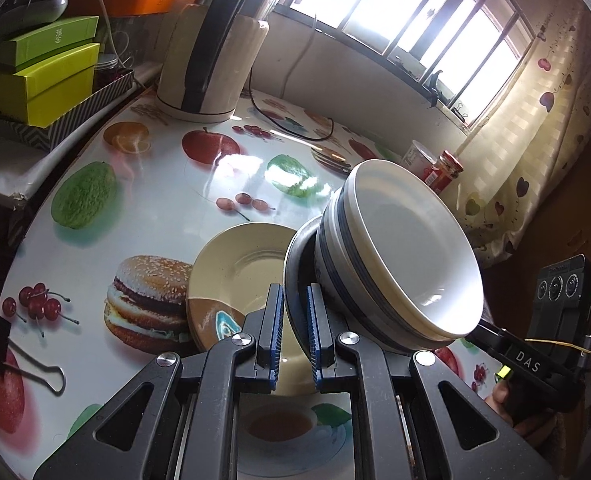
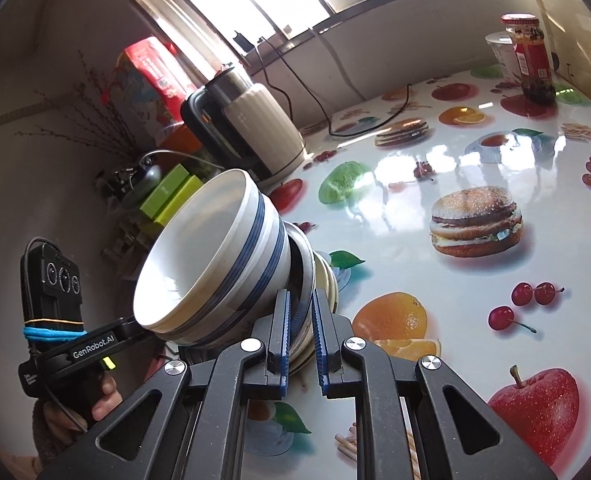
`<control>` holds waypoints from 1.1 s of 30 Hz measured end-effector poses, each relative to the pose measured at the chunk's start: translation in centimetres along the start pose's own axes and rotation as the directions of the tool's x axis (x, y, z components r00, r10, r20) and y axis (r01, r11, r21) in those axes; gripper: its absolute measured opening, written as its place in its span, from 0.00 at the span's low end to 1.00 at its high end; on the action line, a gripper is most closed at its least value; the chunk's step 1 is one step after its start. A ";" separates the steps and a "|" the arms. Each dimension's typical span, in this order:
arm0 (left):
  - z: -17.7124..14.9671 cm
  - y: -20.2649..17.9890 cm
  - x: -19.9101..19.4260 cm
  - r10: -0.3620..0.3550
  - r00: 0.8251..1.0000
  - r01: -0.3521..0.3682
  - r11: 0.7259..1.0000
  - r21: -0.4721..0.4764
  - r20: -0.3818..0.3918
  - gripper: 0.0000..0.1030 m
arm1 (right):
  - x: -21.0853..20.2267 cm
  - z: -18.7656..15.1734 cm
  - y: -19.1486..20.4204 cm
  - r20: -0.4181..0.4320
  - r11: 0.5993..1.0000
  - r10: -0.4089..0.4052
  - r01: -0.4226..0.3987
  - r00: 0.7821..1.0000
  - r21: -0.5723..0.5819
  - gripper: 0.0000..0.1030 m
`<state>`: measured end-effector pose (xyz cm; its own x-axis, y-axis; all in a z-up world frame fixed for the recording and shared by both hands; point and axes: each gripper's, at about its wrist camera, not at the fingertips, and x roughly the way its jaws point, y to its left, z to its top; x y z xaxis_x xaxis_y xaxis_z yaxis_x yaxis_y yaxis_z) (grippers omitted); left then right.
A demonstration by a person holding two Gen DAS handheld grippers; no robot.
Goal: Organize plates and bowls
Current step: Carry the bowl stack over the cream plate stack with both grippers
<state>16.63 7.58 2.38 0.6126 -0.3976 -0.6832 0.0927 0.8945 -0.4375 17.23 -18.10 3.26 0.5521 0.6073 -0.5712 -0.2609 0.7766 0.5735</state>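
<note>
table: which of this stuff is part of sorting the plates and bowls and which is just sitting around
Part of the job:
- blue-striped bowls
- dark-rimmed plate
- cream plate
- left hand-held gripper
- right hand-held gripper

Just lying about:
- kettle
- red-lidded jar
- white cup
- green boxes
- binder clip

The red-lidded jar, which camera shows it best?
The right wrist view: the red-lidded jar stands whole at the table's far edge, lid and red label clear. The left wrist view shows it smaller, partly hidden behind the striped bowl's rim.

"DAS" on one gripper mount (image 1: 529, 356); "GenRobot.AI" on the other mount (image 2: 93, 349).
</note>
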 end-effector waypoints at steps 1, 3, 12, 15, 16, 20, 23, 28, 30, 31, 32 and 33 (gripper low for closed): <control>0.1 0.2 0.1 0.004 1.000 -0.004 1.000 -0.004 -0.001 0.10 | 0.3 0.1 0.1 -0.003 1.000 0.000 0.000 1.000 -0.002 0.12; 0.1 0.6 0.3 0.010 1.000 -0.010 1.000 -0.010 -0.005 0.10 | 0.9 0.3 0.2 -0.011 1.000 0.005 -0.005 1.000 -0.004 0.12; 0.4 2.4 1.1 0.033 0.999 -0.033 0.999 -0.037 -0.019 0.10 | 3.3 0.5 0.3 -0.046 1.000 0.017 -0.017 0.999 -0.003 0.12; 0.4 2.8 1.2 0.039 0.999 -0.040 0.998 -0.044 -0.021 0.10 | 4.0 0.6 0.3 -0.056 1.000 0.018 -0.018 0.998 -0.005 0.12; 0.4 2.9 1.2 0.041 0.999 -0.042 0.998 -0.046 -0.023 0.10 | 4.2 0.7 0.3 -0.059 1.000 0.019 -0.019 0.998 -0.006 0.12; 0.4 3.4 1.5 0.047 0.998 -0.049 0.997 -0.054 -0.029 0.10 | 4.7 0.7 0.5 -0.070 1.000 0.018 -0.019 0.997 -0.011 0.12; 0.3 3.5 1.6 0.048 0.998 -0.049 0.997 -0.057 -0.030 0.10 | 5.0 0.8 0.5 -0.076 1.000 0.016 -0.017 0.997 -0.013 0.12; 0.4 3.8 1.6 0.048 0.999 -0.049 0.997 -0.059 -0.026 0.10 | 5.5 0.9 0.6 -0.082 1.000 0.014 -0.016 0.996 -0.016 0.12; 0.4 3.7 1.6 0.045 0.999 -0.047 0.997 -0.054 -0.025 0.10 | 5.7 0.9 0.5 -0.084 1.000 0.008 -0.010 0.996 -0.019 0.12; 0.4 3.7 1.6 0.044 0.999 -0.045 0.997 -0.056 -0.025 0.10 | 5.7 0.8 0.5 -0.084 1.000 0.008 -0.010 0.996 -0.018 0.12; 0.4 3.7 1.6 0.045 0.999 -0.046 0.997 -0.055 -0.024 0.10 | 5.7 0.8 0.4 -0.085 1.000 0.011 -0.012 0.996 -0.014 0.12; 0.4 3.7 1.6 0.045 0.999 -0.047 0.997 -0.057 -0.023 0.10 | 5.7 0.8 0.4 -0.084 1.000 0.012 -0.013 0.996 -0.011 0.12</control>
<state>18.26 10.38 -0.09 0.5977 -0.3613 -0.7157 0.0193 0.8989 -0.4377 20.91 -14.51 0.73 0.4802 0.6289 -0.6115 -0.2768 0.7702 0.5747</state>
